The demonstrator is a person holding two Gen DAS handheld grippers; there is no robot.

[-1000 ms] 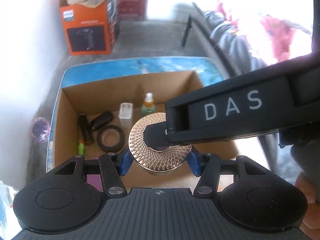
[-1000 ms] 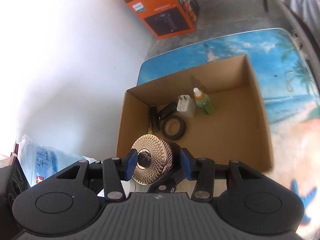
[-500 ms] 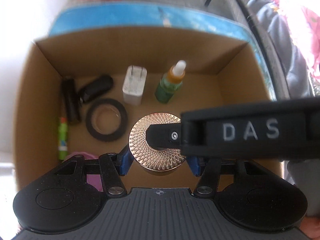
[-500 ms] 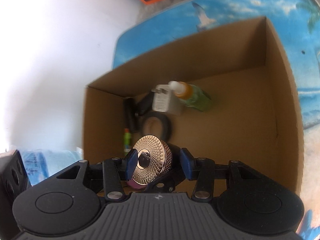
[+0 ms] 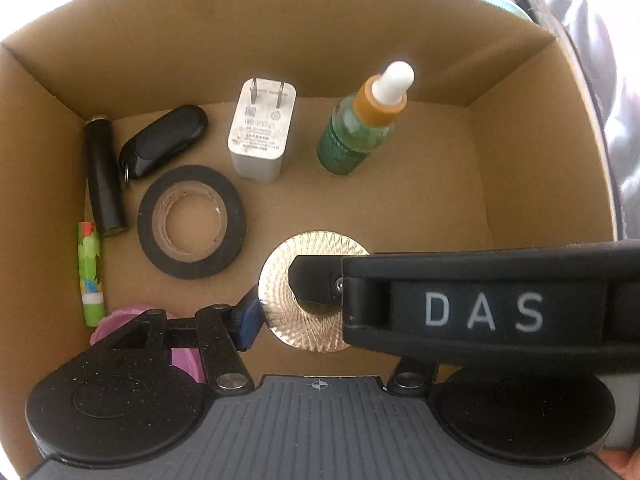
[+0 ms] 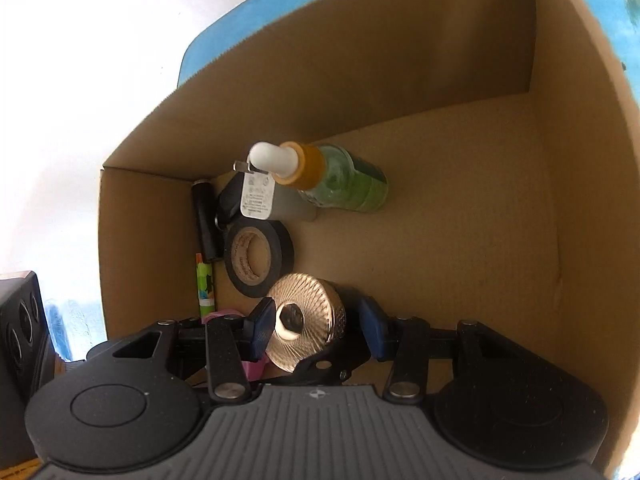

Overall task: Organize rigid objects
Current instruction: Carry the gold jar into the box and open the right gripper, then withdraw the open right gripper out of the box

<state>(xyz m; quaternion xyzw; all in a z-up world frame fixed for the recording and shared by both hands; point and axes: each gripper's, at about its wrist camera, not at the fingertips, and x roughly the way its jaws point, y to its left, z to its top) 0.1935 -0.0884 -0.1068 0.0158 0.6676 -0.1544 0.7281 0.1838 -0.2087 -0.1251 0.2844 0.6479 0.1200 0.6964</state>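
Gold jar low inside the cardboard box (image 5: 280, 40), both grippers around it.

Gold jar (image 6: 306, 320) sits near the box's front edge, just beside the tape roll (image 5: 191, 222). Right gripper (image 6: 316, 326): blue pads spread, jar between them, right pad clear of it, so open. Left gripper (image 5: 316, 320): left pad at the jar's rim, other side hidden by the right gripper's body, can't tell. Charger (image 5: 262, 134) and dropper bottle (image 5: 356, 132) stand toward the back.

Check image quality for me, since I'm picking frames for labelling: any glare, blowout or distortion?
Left wrist: sharp, the box walls bowed by fisheye, bright sheen on the gold lid. Right wrist: upper left blown out white, the dropper bottle stretched sideways, box floor evenly lit.
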